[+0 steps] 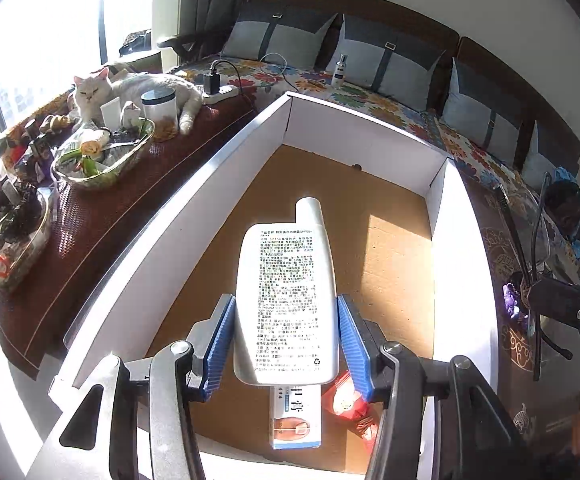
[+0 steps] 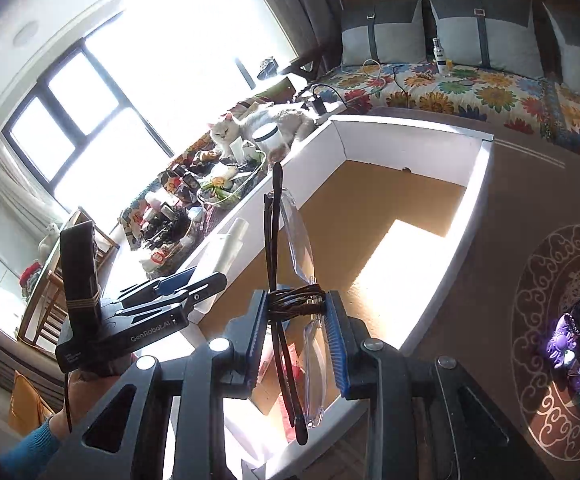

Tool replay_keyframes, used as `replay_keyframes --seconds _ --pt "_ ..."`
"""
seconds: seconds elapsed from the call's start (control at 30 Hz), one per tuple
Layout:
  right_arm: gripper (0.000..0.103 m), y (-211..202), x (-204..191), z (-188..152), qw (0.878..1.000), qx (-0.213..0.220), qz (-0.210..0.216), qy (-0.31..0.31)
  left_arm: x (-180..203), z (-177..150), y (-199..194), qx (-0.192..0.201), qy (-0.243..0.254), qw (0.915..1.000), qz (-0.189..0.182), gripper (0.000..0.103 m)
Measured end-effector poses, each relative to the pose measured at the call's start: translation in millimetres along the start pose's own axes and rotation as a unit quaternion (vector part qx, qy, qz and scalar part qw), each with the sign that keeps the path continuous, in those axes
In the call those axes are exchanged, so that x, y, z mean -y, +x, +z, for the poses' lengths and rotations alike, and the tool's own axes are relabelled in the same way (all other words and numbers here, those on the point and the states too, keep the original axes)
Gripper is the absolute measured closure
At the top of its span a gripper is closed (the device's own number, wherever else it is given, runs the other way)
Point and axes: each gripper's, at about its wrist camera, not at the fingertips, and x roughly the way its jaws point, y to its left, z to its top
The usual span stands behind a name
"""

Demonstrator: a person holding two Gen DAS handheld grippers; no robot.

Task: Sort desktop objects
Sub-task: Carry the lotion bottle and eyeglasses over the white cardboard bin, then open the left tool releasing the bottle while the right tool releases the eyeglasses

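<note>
Sunlight floods the white-walled box (image 1: 370, 128) on the table. Only the left view shows the left gripper (image 1: 285, 344) clamping a white sunscreen bottle (image 1: 285, 300) above it; the right view shows the right gripper (image 2: 296, 336) pinching folded glasses (image 2: 290, 264) over its edge.

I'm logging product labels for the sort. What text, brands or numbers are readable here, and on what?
"SPF50+": top line on the white bottle held in the left tool; the rest of its print is too small.
"GenRobot.AI": side of the left tool's body, in the right wrist view.
Small box under the bottle: large characters partly hidden, unreadable.
</note>
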Motion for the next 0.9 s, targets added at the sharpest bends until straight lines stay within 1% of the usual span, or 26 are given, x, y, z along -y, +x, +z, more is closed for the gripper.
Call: replay_keyframes --seconds 0.1,0.17,0.2,0.23,0.27,0.3,0.33,0.37,0.4,0.43,0.47,0.5,0.53,0.6,0.67,0.7,0.73,0.77,0.8,0.83,0.87,0.9 --pt "0.073 44.9 -9.6 -9.6 0.999 -0.032 -0.024 -0.008 -11.9 -8.2 25.1 -0.041 0.002 0.9990 0.016 0.053" --pt "0.072 71.0 -7.8 -18.7 0.997 -0.056 -0.044 -0.010 -20.6 -17.0 37.7 -0.068 -0.002 0.9966 0.046 0.052" --pt "0.070 79.1 -3.5 -23.8 0.997 -0.061 -0.054 -0.011 -21.8 -21.6 41.6 -0.076 -0.006 0.9953 0.059 0.051" --pt "0.061 83.6 -0.3 -27.7 0.996 -0.061 -0.062 -0.011 -24.0 -25.1 43.6 -0.080 -0.010 0.9948 0.062 0.051" --pt "0.055 83.4 3.4 -31.3 0.996 -0.054 -0.068 -0.009 -27.7 -28.5 40.4 -0.078 -0.016 0.9951 0.060 0.051" --pt "0.044 78.3 8.0 -34.6 0.997 -0.042 -0.070 -0.004 -27.4 -30.4 35.7 -0.068 -0.016 0.9959 0.056 0.050" --pt "0.039 71.2 13.0 -38.6 0.997 -0.028 -0.069 -0.001 -24.7 -31.5 29.0 -0.056 -0.011 0.9968 0.055 0.048" --pt "0.038 59.2 17.6 -41.2 0.997 -0.014 -0.070 -0.002 -20.8 -31.9 22.6 -0.047 -0.009 0.9974 0.055 0.040" --pt "0.038 48.4 21.9 -44.7 0.998 0.000 -0.059 -0.009 -16.2 -32.3 15.6 -0.036 -0.008 0.9981 0.049 0.037" --pt "0.035 35.7 24.1 -46.1 0.998 0.012 -0.056 -0.021 -9.6 -33.3 7.0 -0.023 -0.008 0.9989 0.039 0.035" --pt "0.030 22.4 26.4 -50.5 0.996 0.023 -0.077 -0.036 -1.8 -33.7 -1.1 -0.011 -0.008 0.9995 0.028 0.034" --pt "0.021 9.3 31.1 -57.8 0.993 0.039 -0.099 -0.050 9.0 -34.6 -10.0 0.001 -0.005 0.9999 0.014 0.034" --pt "0.016 -6.9 36.2 -65.9 0.991 0.057 -0.110 -0.059 20.3 -36.0 -19.4 0.012 -0.001 0.9999 -0.003 0.034" --pt "0.012 -37.6 53.9 -86.8 0.985 0.085 -0.135 -0.062 50.5 -38.6 -39.6 0.035 0.016 0.9985 -0.040 0.034" --pt "0.011 -64.2 79.9 -111.2 0.978 0.096 -0.178 -0.055 88.0 -42.8 -58.6 0.053 0.043 0.9947 -0.076 0.032" --pt "0.011 -75.5 95.3 -125.3 0.973 0.097 -0.202 -0.049 108.5 -45.9 -67.3 0.060 0.059 0.9920 -0.094 0.031" --pt "0.011 -86.2 112.8 -139.4 0.969 0.094 -0.226 -0.040 130.3 -50.7 -74.9 0.067 0.075 0.9887 -0.112 0.027" --pt "0.011 -95.9 132.1 -153.6 0.964 0.086 -0.251 -0.027 151.3 -56.2 -80.5 0.070 0.089 0.9851 -0.129 0.020" --pt "0.011 -104.9 151.0 -167.7 0.958 0.075 -0.276 -0.014 173.7 -63.4 -84.2 0.071 0.103 0.9810 -0.148 0.015" --pt "0.011 -113.4 169.4 -181.2 0.952 0.064 -0.300 0.000 195.3 -71.2 -84.0 0.067 0.117 0.9771 -0.164 0.006" --pt "0.011 -122.5 186.9 -193.7 0.945 0.054 -0.322 0.013 215.2 -79.9 -79.7 0.060 0.131 0.9736 -0.177 0.002" --pt "0.011 -132.9 204.3 -206.0 0.939 0.048 -0.339 0.027 236.5 -89.7 -70.5 0.050 0.146 0.9706 -0.185 0.002"
